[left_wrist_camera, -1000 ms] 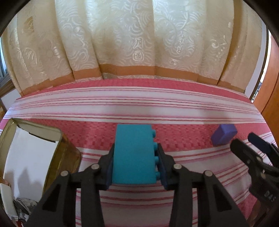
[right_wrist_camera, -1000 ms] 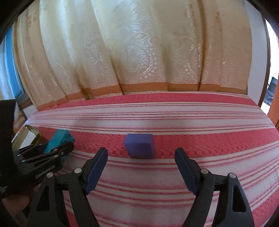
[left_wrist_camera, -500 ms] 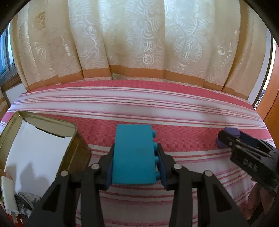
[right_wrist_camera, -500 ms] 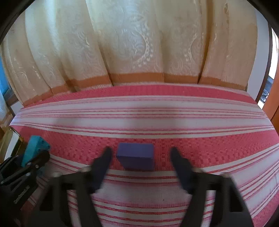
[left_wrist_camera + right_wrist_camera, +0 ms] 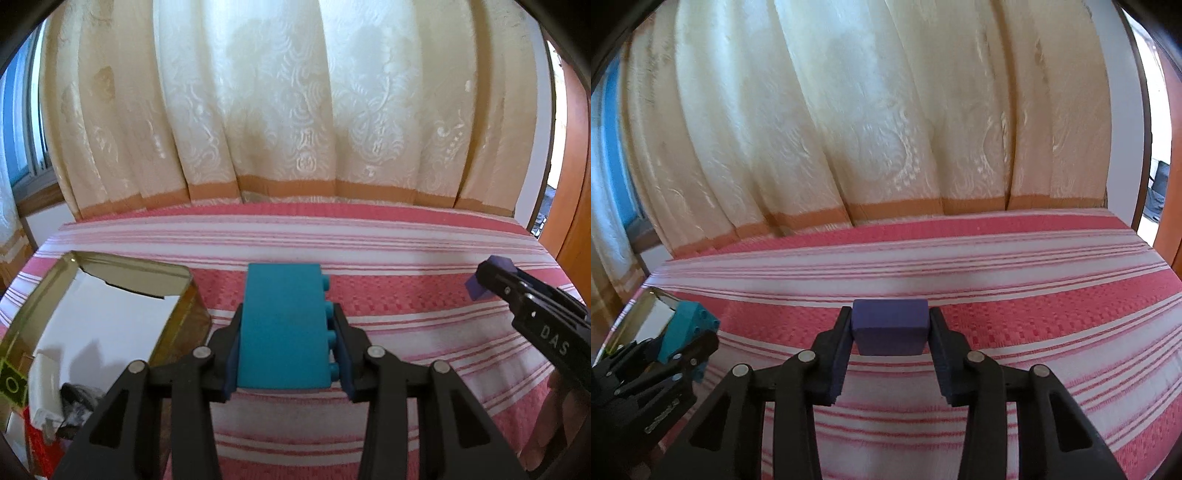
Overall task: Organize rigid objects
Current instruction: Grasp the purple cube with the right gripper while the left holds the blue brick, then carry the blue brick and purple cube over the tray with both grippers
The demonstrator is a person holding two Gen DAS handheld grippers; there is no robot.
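My left gripper [image 5: 286, 354] is shut on a teal studded brick [image 5: 284, 328] and holds it over the red-and-white striped cloth [image 5: 369, 291]. It also shows in the right wrist view [image 5: 685, 332] at the left edge. My right gripper [image 5: 889, 332] is shut on a purple block [image 5: 889, 326], its fingers pressed to both sides. In the left wrist view the right gripper [image 5: 491, 275] shows at the right with the purple block [image 5: 476, 288] partly hidden behind it. A gold tin box [image 5: 177, 291] stands open to the left of the teal brick.
The tin holds white paper and some small items at its near end [image 5: 77, 398]. A cream curtain [image 5: 295, 110] hangs along the far edge of the cloth. A wooden door frame [image 5: 572, 184] stands at the right.
My right gripper moved forward around the purple block and closed on it. My left gripper, still holding the teal brick, now sits closer to the tin, which shows more fully.
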